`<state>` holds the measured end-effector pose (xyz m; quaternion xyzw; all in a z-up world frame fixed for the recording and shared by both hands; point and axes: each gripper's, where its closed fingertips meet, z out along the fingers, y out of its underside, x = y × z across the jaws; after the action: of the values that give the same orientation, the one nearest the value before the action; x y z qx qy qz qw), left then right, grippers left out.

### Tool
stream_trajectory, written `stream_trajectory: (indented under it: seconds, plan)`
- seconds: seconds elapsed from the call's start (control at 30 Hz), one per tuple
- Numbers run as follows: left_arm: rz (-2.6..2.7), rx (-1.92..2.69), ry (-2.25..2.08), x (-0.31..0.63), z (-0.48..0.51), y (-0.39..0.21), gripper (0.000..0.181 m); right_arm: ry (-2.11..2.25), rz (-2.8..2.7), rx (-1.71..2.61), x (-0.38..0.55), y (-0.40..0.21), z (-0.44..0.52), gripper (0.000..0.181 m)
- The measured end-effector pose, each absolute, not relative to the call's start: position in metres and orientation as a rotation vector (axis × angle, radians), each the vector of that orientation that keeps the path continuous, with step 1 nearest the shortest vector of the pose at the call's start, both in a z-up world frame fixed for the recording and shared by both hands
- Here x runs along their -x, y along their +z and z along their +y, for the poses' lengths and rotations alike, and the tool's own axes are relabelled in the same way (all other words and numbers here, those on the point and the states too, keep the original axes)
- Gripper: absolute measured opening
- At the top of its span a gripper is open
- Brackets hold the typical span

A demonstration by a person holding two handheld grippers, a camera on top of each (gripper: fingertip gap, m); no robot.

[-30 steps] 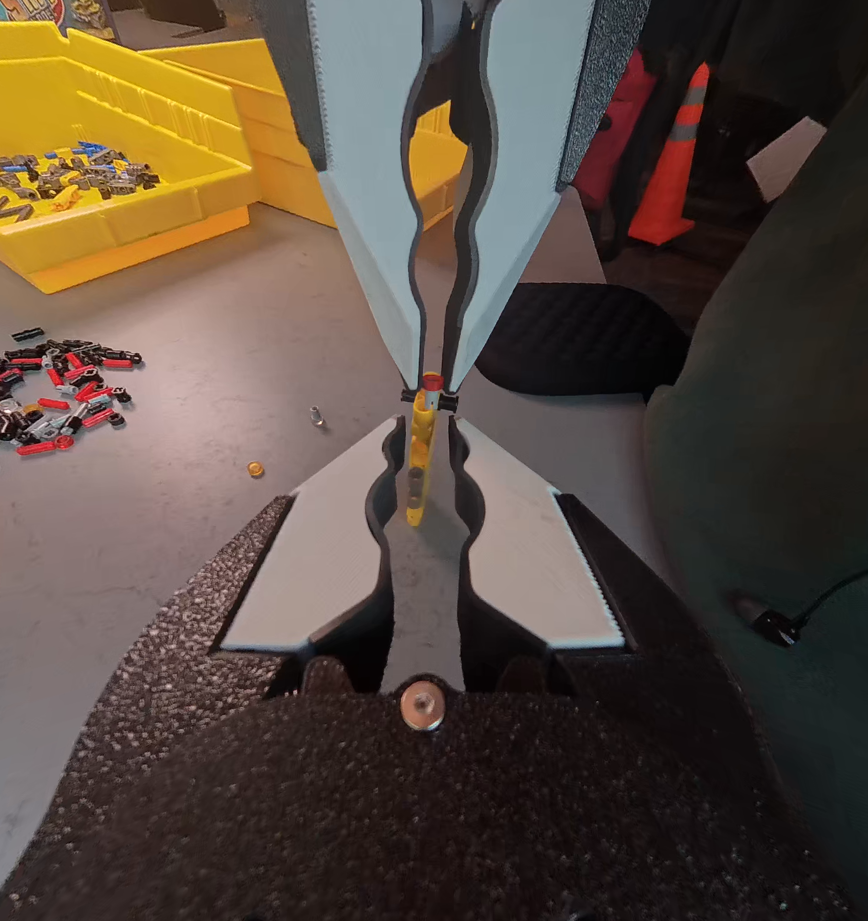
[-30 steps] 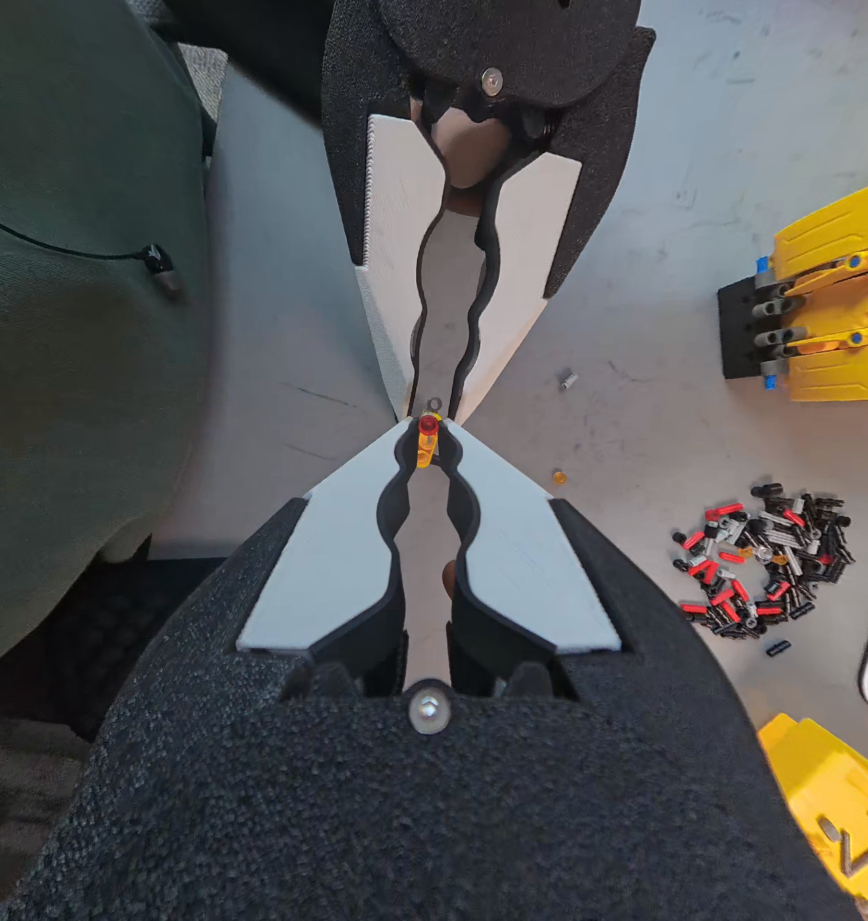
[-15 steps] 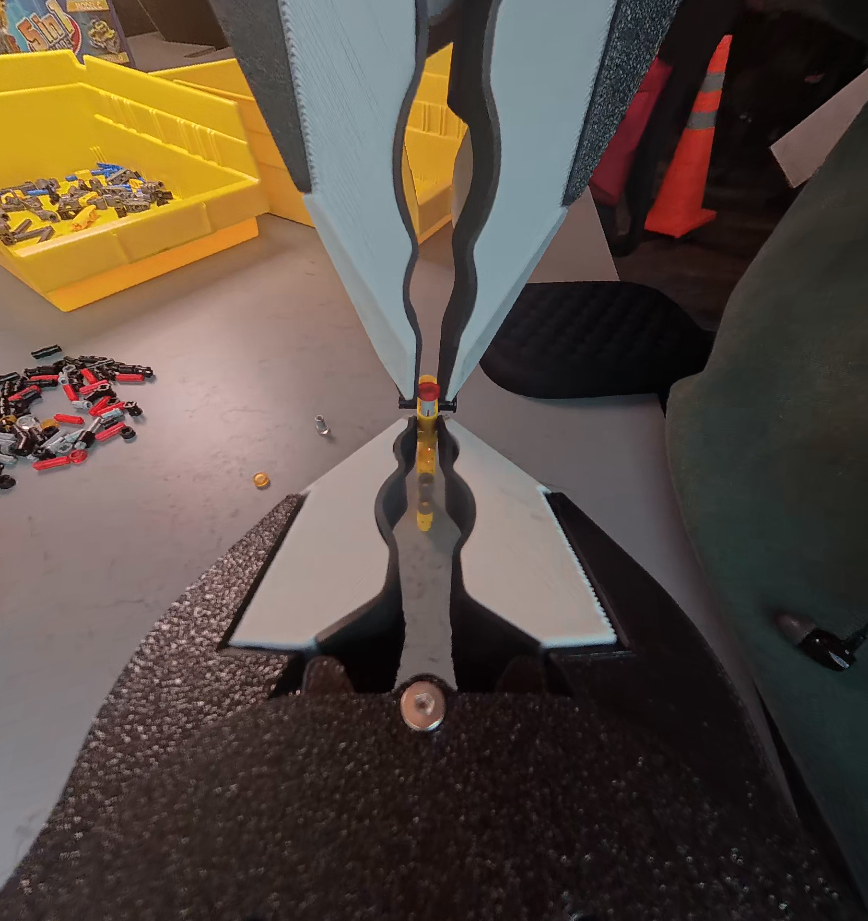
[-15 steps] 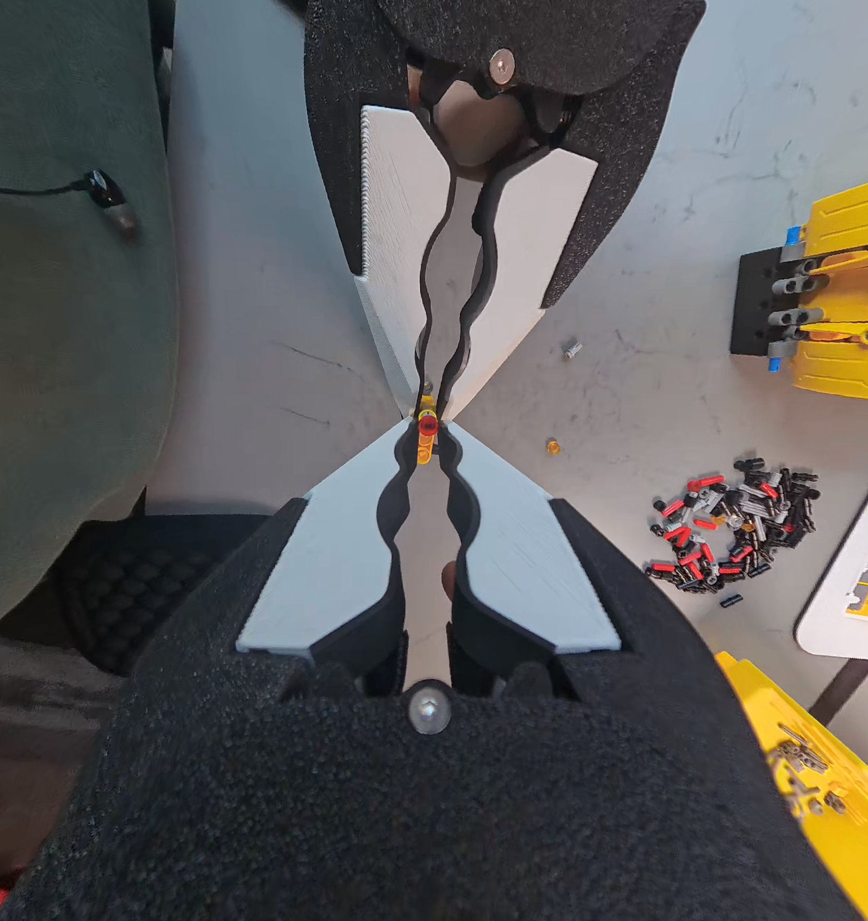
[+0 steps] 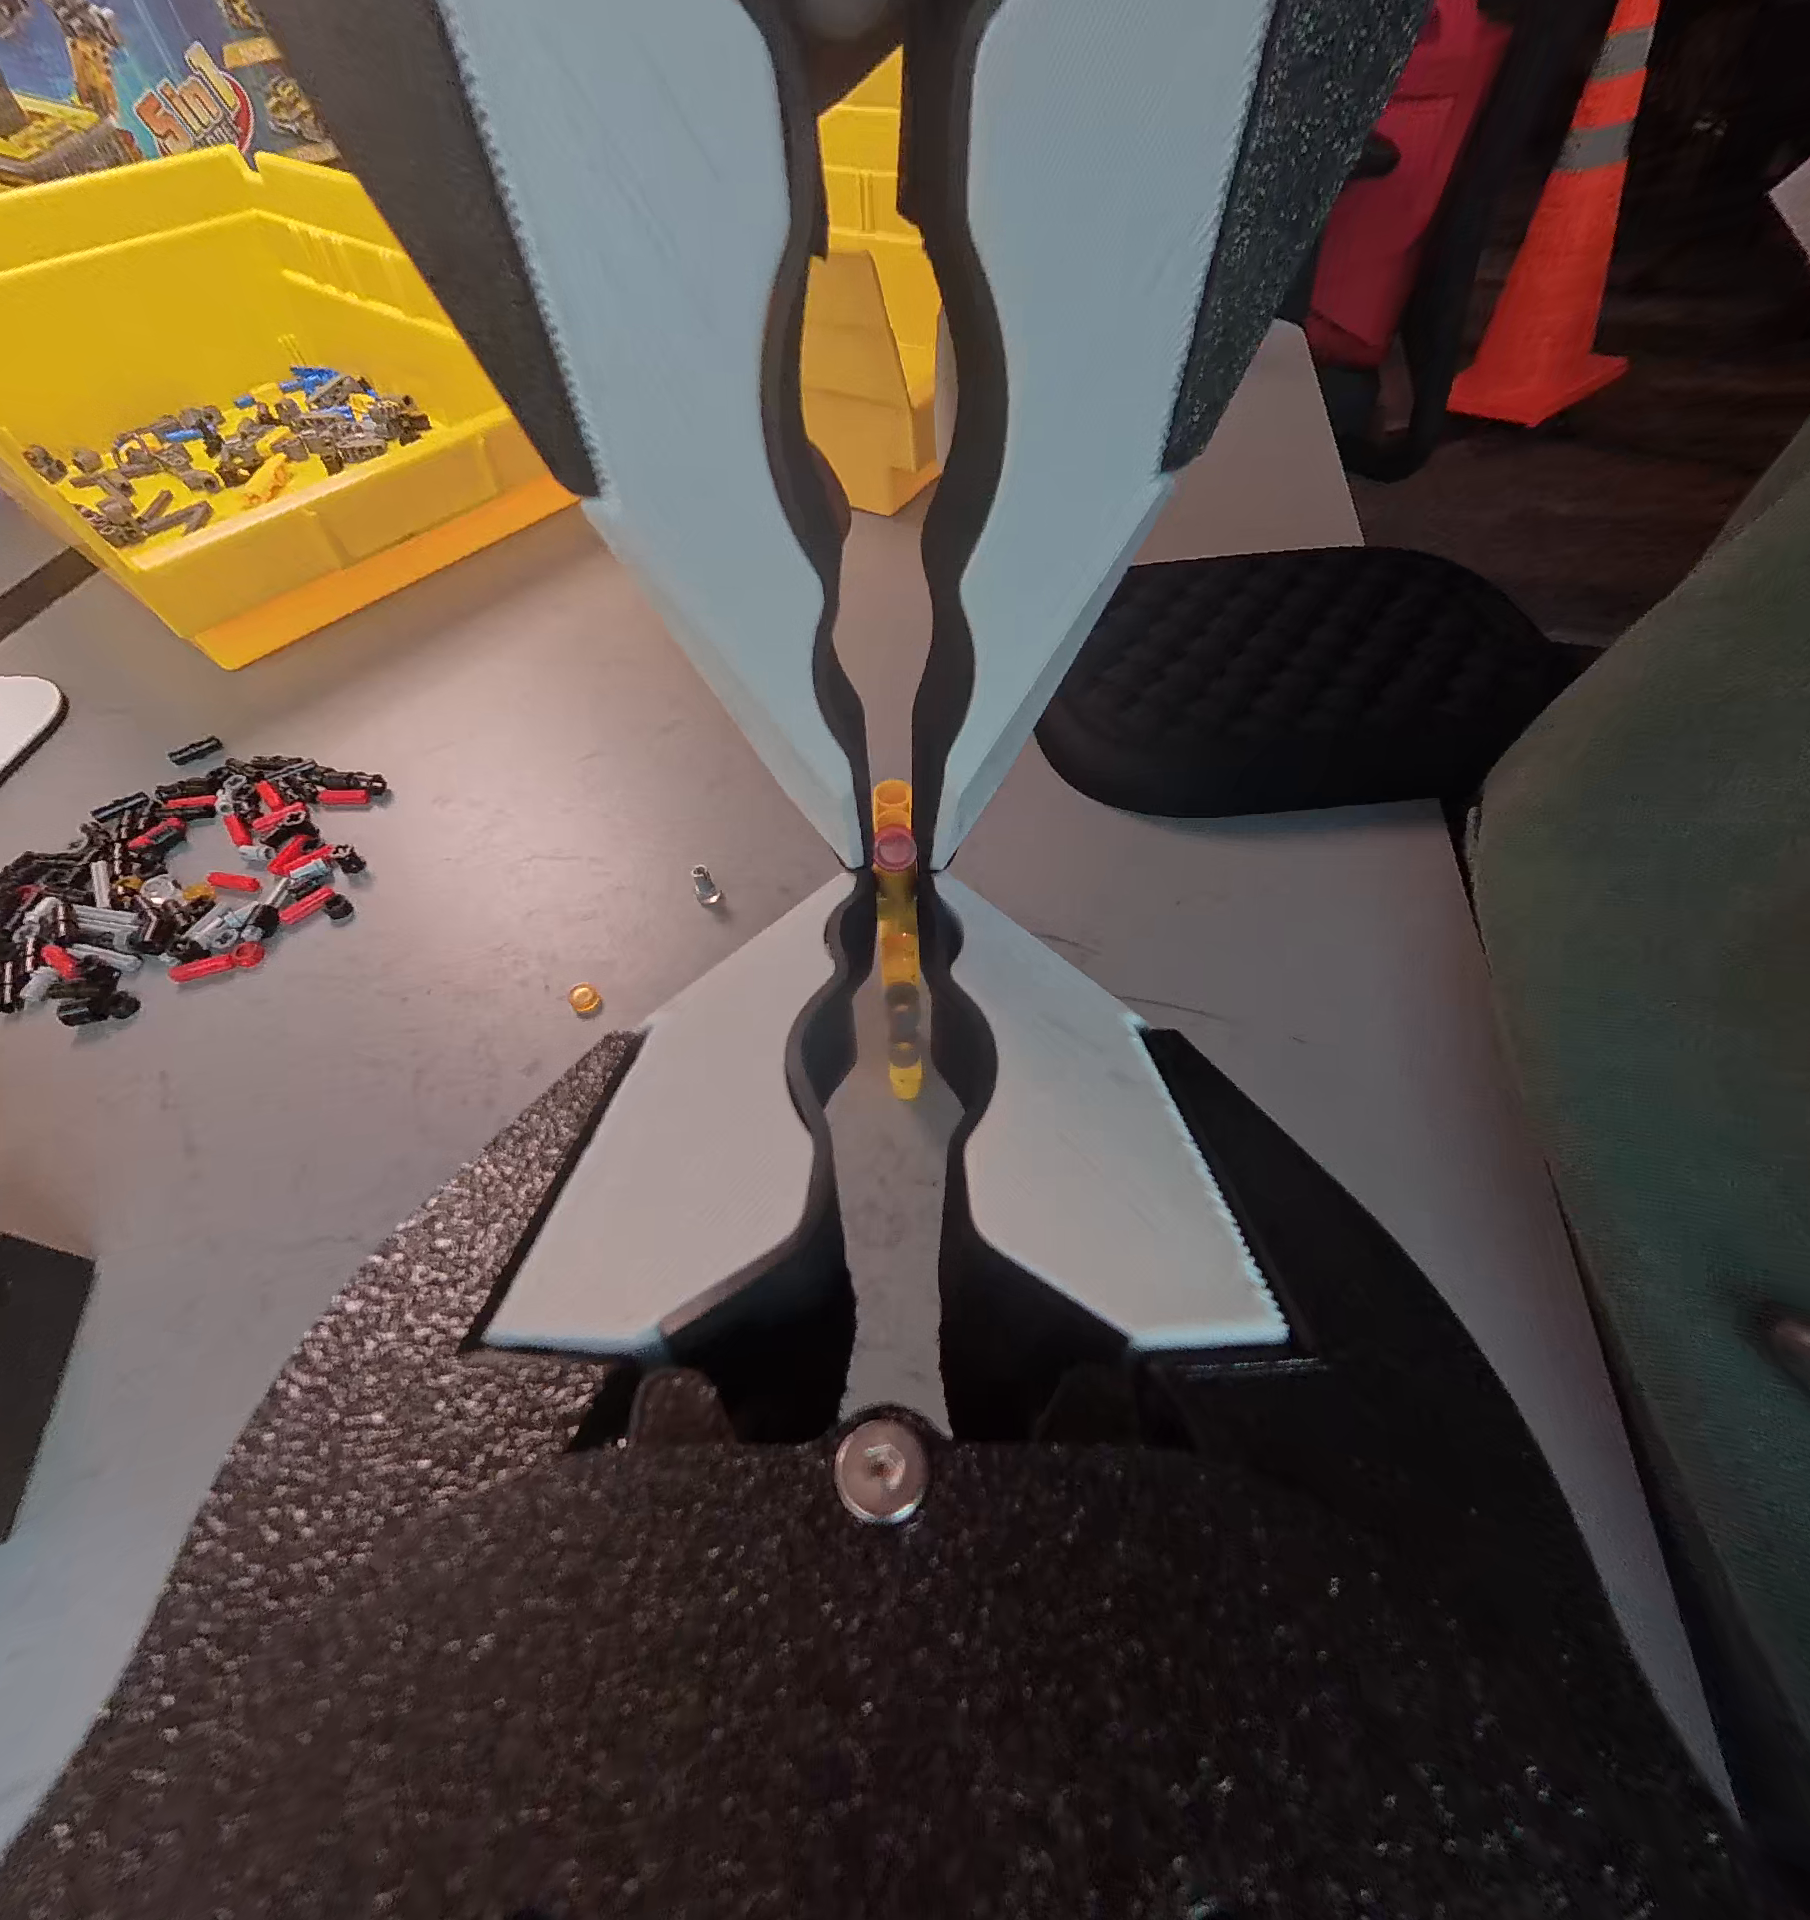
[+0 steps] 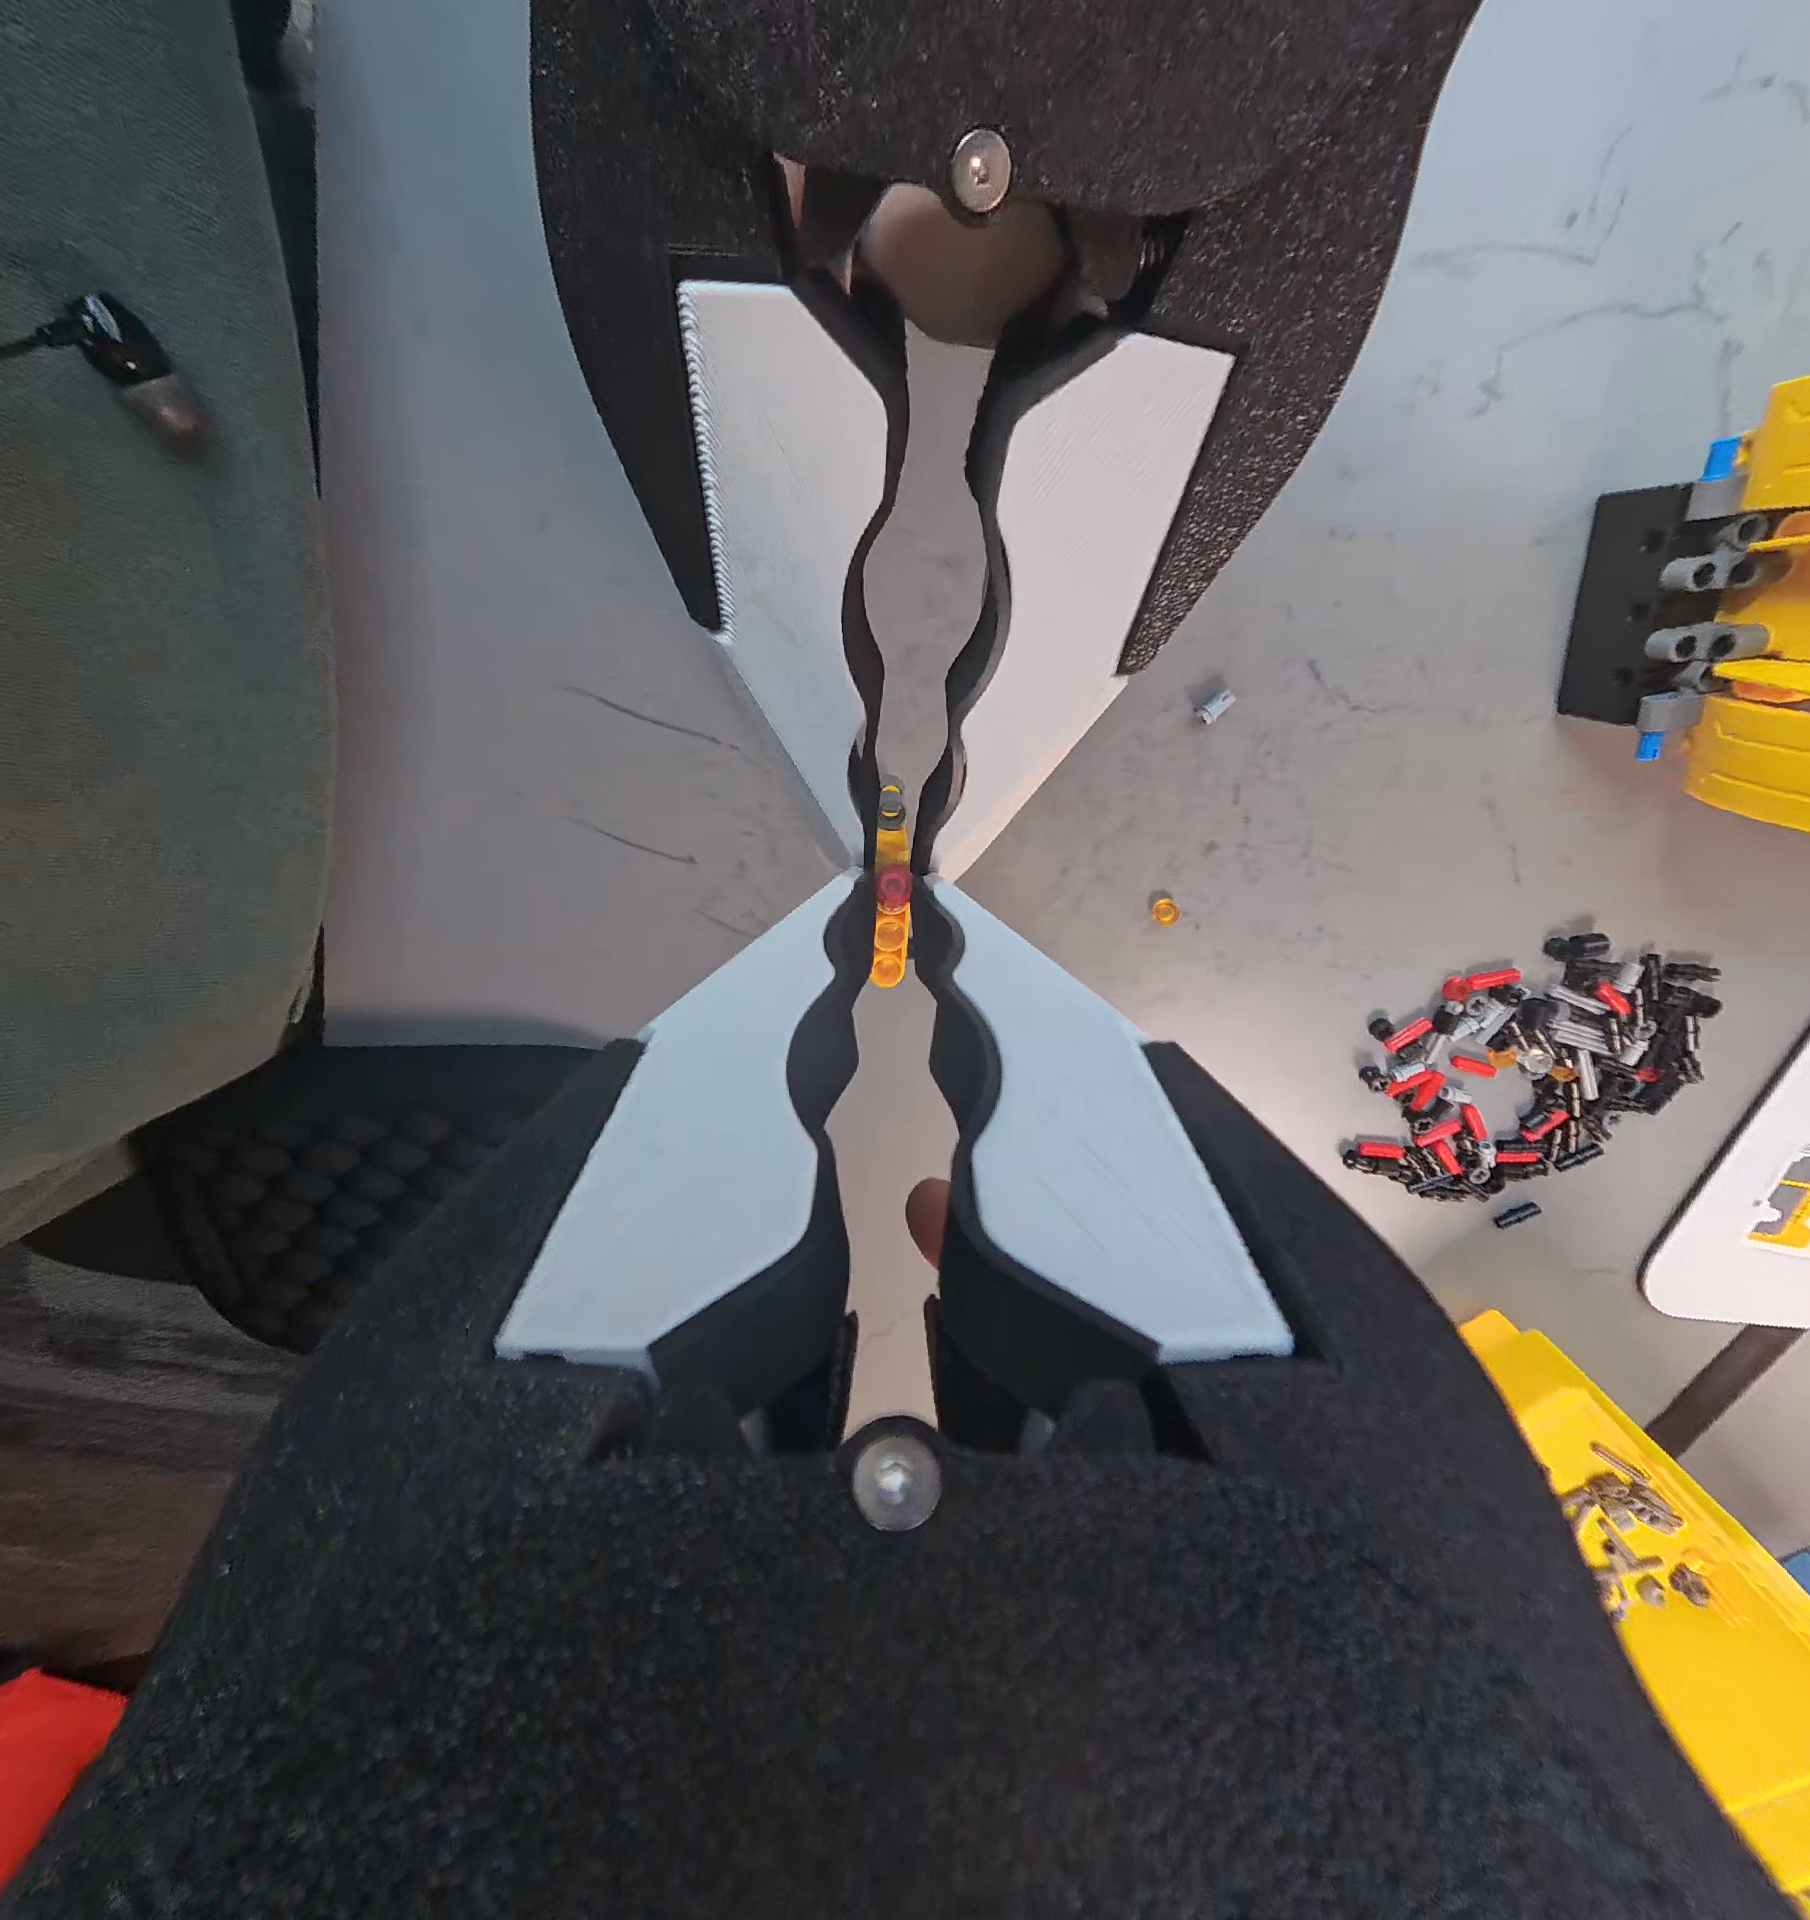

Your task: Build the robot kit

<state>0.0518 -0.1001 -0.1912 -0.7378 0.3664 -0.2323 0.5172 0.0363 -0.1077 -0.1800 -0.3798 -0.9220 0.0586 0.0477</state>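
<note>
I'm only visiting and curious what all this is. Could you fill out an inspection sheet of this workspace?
Surface: grey table, scuffed.
Job's things: yellow beam with red pin, held above the table.
Clutter: pile of small parts; loose orange stud; loose grey pin; yellow bin holding parts.
Grippers: left gripper and right gripper meet tip to tip, both shut on the beam.
Cables: black cable on green fabric.
Surroundings: orange cone; black chair seat.
</note>
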Motion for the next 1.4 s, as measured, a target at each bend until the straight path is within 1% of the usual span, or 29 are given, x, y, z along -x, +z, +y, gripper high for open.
stream_trajectory:
  seconds: [0.03, 0.17, 0.33, 0.43, 0.53, 0.8, 1.4]
  plan:
    - [0.881, 1.771, -0.564, -0.053, -0.101, -0.191, 0.007, 0.194, -2.807, 1.163, -0.037, -0.180, -0.108, 0.006]
    - [0.871, 1.776, -0.554, -0.050, -0.100, -0.191, 0.007, 0.305, -2.743, 1.258, -0.039, -0.178, -0.104, 0.006]
    - [0.850, 1.786, -0.565, -0.048, -0.099, -0.191, 0.007, 0.684, -2.509, 1.430, -0.037, -0.177, -0.103, 0.006]
    - [0.844, 1.790, -0.565, -0.049, -0.098, -0.191, 0.007, 0.756, -2.424, 1.430, -0.037, -0.176, -0.102, 0.006]
    - [0.843, 1.790, -0.563, -0.050, -0.098, -0.191, 0.007, 0.684, -2.463, 1.380, -0.038, -0.177, -0.103, 0.006]
    - [0.843, 1.795, -0.524, -0.049, -0.098, -0.191, 0.007, 0.304, -2.698, 1.204, -0.041, -0.180, -0.100, 0.006]
    - [0.845, 1.815, -0.524, -0.052, -0.099, -0.191, 0.007, 0.179, -2.776, 1.203, -0.045, -0.174, -0.097, 0.007]
